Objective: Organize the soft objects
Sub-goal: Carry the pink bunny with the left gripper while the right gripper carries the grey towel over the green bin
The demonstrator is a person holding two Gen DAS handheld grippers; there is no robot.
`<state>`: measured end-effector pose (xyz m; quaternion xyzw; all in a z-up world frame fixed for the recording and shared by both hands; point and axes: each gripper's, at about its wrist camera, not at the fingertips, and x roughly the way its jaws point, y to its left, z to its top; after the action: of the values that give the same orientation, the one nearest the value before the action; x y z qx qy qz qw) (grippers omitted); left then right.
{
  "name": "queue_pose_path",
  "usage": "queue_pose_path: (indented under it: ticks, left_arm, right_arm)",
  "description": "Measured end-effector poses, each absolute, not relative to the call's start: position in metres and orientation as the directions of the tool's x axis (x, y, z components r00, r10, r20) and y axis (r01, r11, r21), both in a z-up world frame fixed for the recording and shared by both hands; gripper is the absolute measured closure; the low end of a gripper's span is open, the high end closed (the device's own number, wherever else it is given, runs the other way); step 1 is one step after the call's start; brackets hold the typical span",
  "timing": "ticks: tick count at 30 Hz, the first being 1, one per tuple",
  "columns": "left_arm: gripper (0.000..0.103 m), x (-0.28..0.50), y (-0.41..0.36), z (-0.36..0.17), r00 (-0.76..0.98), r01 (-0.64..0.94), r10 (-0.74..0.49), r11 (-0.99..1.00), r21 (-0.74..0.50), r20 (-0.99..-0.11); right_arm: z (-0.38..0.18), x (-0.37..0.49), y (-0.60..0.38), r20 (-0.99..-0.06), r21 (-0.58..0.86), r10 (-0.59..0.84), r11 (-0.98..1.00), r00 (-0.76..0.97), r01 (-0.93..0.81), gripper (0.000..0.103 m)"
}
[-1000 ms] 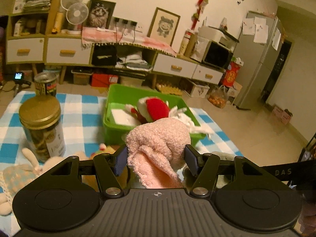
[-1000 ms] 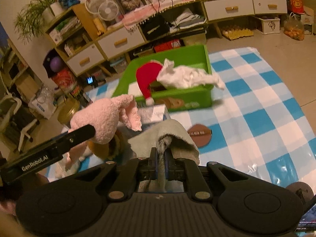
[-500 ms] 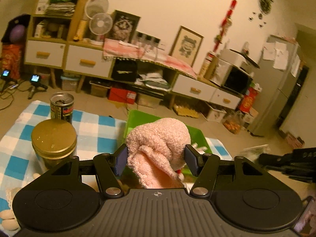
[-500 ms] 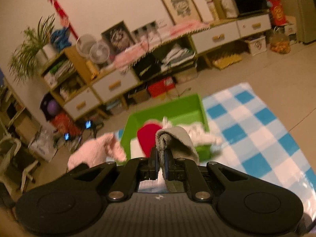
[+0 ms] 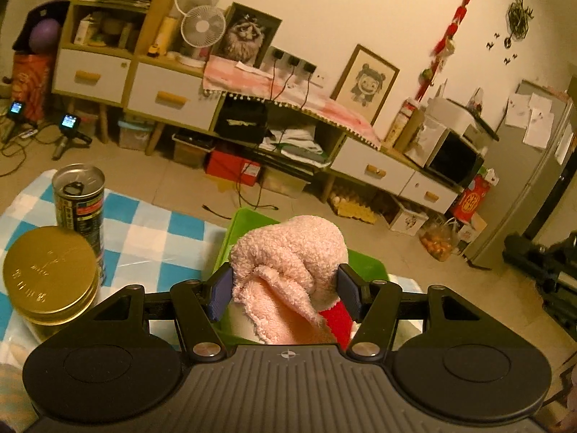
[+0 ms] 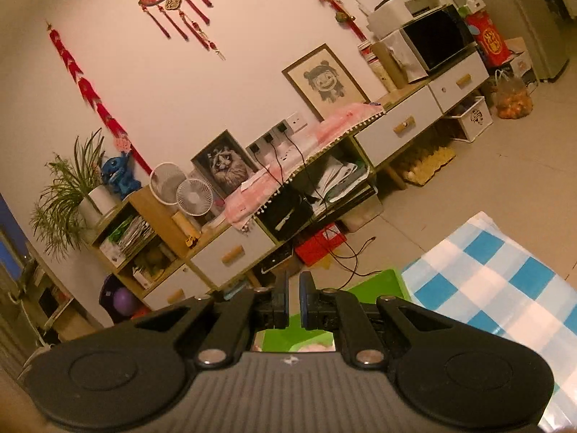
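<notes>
Checked tabletop [image 5: 155, 227], near: green bin [image 5: 249, 223] sits at its middle, a red item [image 5: 337, 319] already inside. Gold-lid jar [image 5: 48, 274] and can [image 5: 79, 198] stand left of the bin. Left gripper [image 5: 285, 288] holds the pink plush [image 5: 288, 256] over the bin, jaws pinching it; drop not yet made. Right gripper [image 6: 294, 301] hovers by the bin's far rim, jaws pressed nearly together, nothing visible between. Judged: partway through.
</notes>
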<state>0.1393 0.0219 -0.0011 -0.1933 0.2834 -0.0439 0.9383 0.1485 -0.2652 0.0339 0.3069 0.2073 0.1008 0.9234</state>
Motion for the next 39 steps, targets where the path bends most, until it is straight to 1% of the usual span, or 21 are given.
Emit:
queue_pose_path:
  ticks: [5, 6, 7, 8, 9, 11, 12, 17, 19, 20, 23, 26, 29, 32, 36, 39]
  left_arm:
    - [0.043, 0.145, 0.027, -0.018, 0.811, -0.053, -0.189, 0.918, -0.392, -0.553]
    - [0.043, 0.146, 0.028, -0.020, 0.808, -0.062, -0.190, 0.914, -0.401, -0.558]
    - [0.043, 0.148, 0.030, -0.022, 0.804, -0.069, -0.193, 0.909, -0.412, -0.562]
    - [0.043, 0.148, 0.030, -0.024, 0.801, -0.073, -0.195, 0.907, -0.416, -0.566]
    - [0.043, 0.149, 0.030, -0.025, 0.798, -0.075, -0.195, 0.907, -0.415, -0.570]
    - [0.042, 0.150, 0.029, -0.027, 0.792, -0.079, -0.196, 0.906, -0.416, -0.578]
    - [0.042, 0.151, 0.028, -0.029, 0.789, -0.080, -0.198, 0.905, -0.417, -0.581]
    - [0.042, 0.152, 0.025, -0.033, 0.781, -0.080, -0.195, 0.911, -0.405, -0.594]
    - [0.042, 0.153, 0.024, -0.033, 0.781, -0.081, -0.191, 0.913, -0.399, -0.595]
    - [0.042, 0.153, 0.024, -0.033, 0.782, -0.081, -0.189, 0.914, -0.397, -0.594]
    - [0.042, 0.153, 0.026, -0.032, 0.785, -0.088, -0.186, 0.911, -0.404, -0.591]
    - [0.042, 0.154, 0.027, -0.030, 0.787, -0.093, -0.190, 0.904, -0.417, -0.587]
    - [0.042, 0.155, 0.026, -0.026, 0.791, -0.089, -0.194, 0.901, -0.423, -0.580]
    - [0.042, 0.157, 0.027, -0.016, 0.802, -0.079, -0.201, 0.898, -0.433, -0.563]
    - [0.042, 0.171, 0.029, 0.000, 0.822, -0.070, -0.196, 0.896, -0.438, -0.534]
    - [0.042, 0.185, 0.025, 0.009, 0.840, -0.044, -0.204, 0.898, -0.437, -0.504]
  right_arm:
    - [0.009, 0.165, -0.275, -0.489, 0.599, 0.330, 0.800, 0.807, 0.036, 0.103]
    - [0.003, 0.167, -0.277, -0.522, 0.596, 0.339, 0.801, 0.783, 0.051, 0.091]
    - [-0.003, 0.169, -0.277, -0.553, 0.588, 0.341, 0.806, 0.761, 0.067, 0.083]
    - [-0.008, 0.171, -0.276, -0.584, 0.573, 0.334, 0.816, 0.739, 0.084, 0.072]
    - [-0.014, 0.174, -0.274, -0.619, 0.549, 0.323, 0.830, 0.716, 0.099, 0.069]
    - [-0.026, 0.178, -0.269, -0.676, 0.506, 0.305, 0.854, 0.671, 0.121, 0.069]
    - [-0.032, 0.178, -0.267, -0.690, 0.495, 0.302, 0.860, 0.658, 0.124, 0.069]
    - [-0.049, 0.186, -0.257, -0.713, 0.451, 0.264, 0.882, 0.649, 0.136, 0.069]
    - [-0.052, 0.186, -0.254, -0.721, 0.423, 0.237, 0.895, 0.652, 0.142, 0.089]
    - [-0.052, 0.186, -0.253, -0.726, 0.408, 0.226, 0.902, 0.649, 0.143, 0.103]
    - [-0.046, 0.182, -0.254, -0.716, 0.414, 0.226, 0.899, 0.660, 0.142, 0.103]
    - [-0.032, 0.178, -0.255, -0.678, 0.425, 0.225, 0.897, 0.699, 0.124, 0.103]
    - [-0.012, 0.172, -0.259, -0.609, 0.474, 0.247, 0.875, 0.753, 0.096, 0.103]
    - [0.014, 0.165, -0.262, -0.519, 0.528, 0.274, 0.848, 0.810, 0.052, 0.103]
    - [0.051, 0.171, -0.259, -0.417, 0.547, 0.275, 0.837, 0.866, -0.003, 0.103]
    - [0.067, 0.185, -0.253, -0.369, 0.544, 0.277, 0.839, 0.887, -0.035, 0.103]
